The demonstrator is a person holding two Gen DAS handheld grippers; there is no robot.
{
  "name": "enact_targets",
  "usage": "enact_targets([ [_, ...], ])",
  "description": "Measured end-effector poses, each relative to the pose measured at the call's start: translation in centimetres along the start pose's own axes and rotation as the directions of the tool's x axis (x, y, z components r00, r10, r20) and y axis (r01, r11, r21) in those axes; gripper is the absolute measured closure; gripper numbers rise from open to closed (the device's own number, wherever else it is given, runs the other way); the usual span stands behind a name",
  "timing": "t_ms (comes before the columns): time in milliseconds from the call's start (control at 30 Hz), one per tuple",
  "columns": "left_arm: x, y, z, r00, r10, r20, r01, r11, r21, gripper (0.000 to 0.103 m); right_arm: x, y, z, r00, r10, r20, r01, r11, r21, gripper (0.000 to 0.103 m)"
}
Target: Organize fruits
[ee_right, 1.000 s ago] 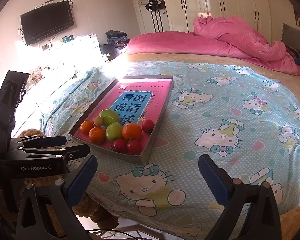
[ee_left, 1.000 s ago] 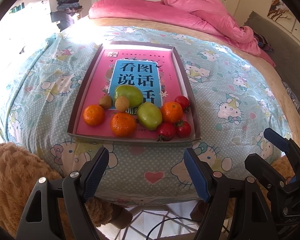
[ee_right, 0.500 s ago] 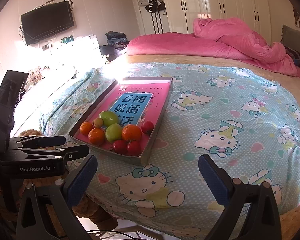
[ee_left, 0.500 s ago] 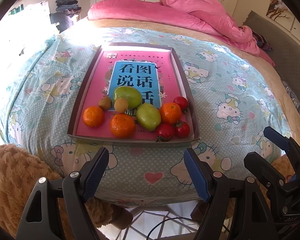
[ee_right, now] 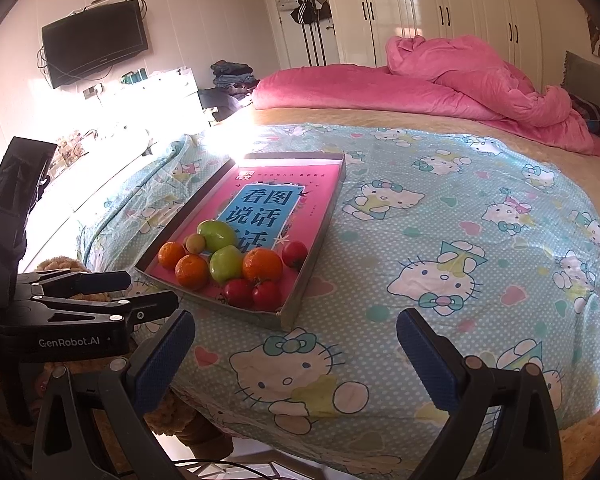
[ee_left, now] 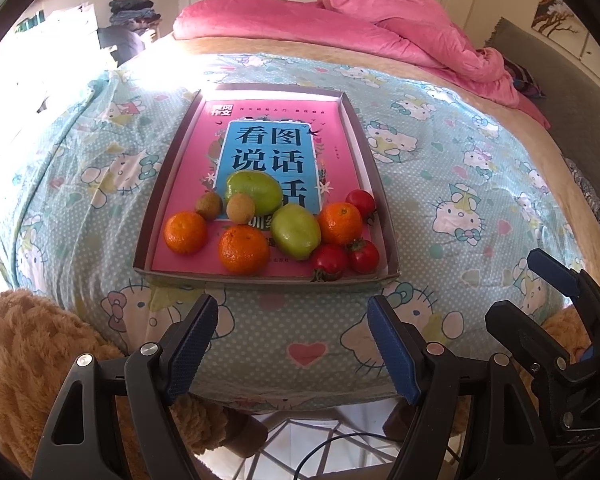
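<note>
both tools [ee_left: 292, 344] [ee_right: 296, 356] agape, empty, short of fruit tray [ee_left: 384, 216].

The tray [ee_left: 384, 216] on the bed [ee_left: 440, 208] holds ten fruits. Three are oranges: one [ee_left: 185, 233] at the tray's near left, one [ee_left: 244, 249] at its near middle, one [ee_left: 339, 223] toward its right side. Two are green fruits: one [ee_left: 253, 193] near the tray's centre, one [ee_left: 296, 231] nearer its front edge. Two are small brown fruits [ee_left: 209, 206] [ee_left: 240, 208], side by side left of the tray's centre. Three are tomatoes: two [ee_left: 329, 262] [ee_left: 363, 255] in the tray's near right corner, one [ee_left: 360, 202] against its right wall. One pink book [ee_left: 260, 120] lines the tray's floor. There is one tray and one bed. Two hand-held grippers show: the left [ee_left: 292, 344] and the right [ee_right: 296, 350].
</note>
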State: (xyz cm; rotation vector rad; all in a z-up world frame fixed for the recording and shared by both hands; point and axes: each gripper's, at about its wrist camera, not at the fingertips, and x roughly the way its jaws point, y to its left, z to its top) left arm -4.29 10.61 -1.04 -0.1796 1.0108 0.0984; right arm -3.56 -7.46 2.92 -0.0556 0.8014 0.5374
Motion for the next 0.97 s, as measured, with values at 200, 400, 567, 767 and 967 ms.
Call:
enact_targets([
  [200,0.0,0.0,0.0,1.000,0.000,-0.002,0.000,1.000,0.002,0.025,0.0,0.0,0.0,1.000,0.000,0.001,0.000,1.000,0.000,0.001],
  [400,-0.2,-0.6,0.1,1.000,0.003,0.009,-0.004,0.999,0.033,0.025,0.0,-0.1,0.0,1.000,-0.003,0.000,0.003,1.000,0.003,0.001],
  [567,-0.5,-1.2,0.3,1.000,-0.003,0.022,0.001,0.998,0.059,0.025,0.1,-0.3,0.0,1.000,-0.001,-0.002,0.001,1.000,0.007,0.001],
  [767,-0.4,-0.5,0.8,0.998,-0.053,0.017,0.053,0.998,0.019,0.025,0.5,-0.9,0.0,1.000,0.005,-0.002,-0.005,1.000,0.021,0.001],
  [967,-0.6,3.5,4.0,0.994,-0.061,0.094,0.069,0.994,-0.081,0.024,0.6,-4.8,1.8,0.998,-0.050,0.035,0.047,0.996,0.070,0.001],
])
